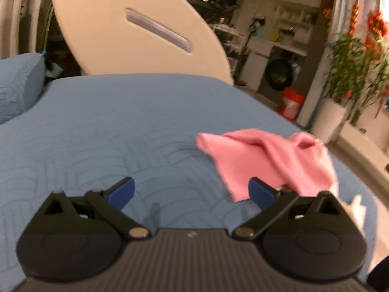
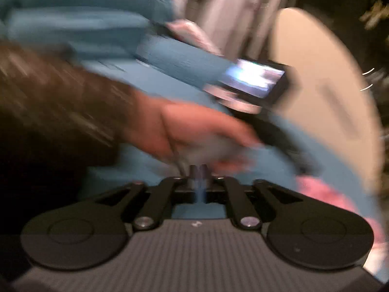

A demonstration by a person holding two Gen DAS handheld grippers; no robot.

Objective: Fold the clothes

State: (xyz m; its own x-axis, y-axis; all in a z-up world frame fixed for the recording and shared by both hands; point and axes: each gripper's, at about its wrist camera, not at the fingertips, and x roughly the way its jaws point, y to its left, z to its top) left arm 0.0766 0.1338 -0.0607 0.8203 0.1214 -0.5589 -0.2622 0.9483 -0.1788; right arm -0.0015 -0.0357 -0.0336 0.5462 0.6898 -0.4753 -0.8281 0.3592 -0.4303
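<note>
A pink garment (image 1: 267, 160) lies crumpled on the blue quilted bed (image 1: 121, 126), to the right in the left wrist view. My left gripper (image 1: 192, 192) is open and empty just above the bed, its right finger (image 1: 262, 192) at the garment's near edge. In the blurred right wrist view my right gripper (image 2: 199, 172) has its fingers together with nothing visible between them. A bare hand (image 2: 189, 126) and the other gripper's body with a lit screen (image 2: 255, 80) are in front of it. Part of the pink garment (image 2: 325, 194) shows at the lower right.
A beige curved headboard (image 1: 136, 29) stands behind the bed. A blue pillow (image 1: 19, 82) lies at the left. A washing machine (image 1: 279, 70), a red-lidded tub (image 1: 291, 102) and a potted plant (image 1: 345, 73) stand beyond the bed's right edge.
</note>
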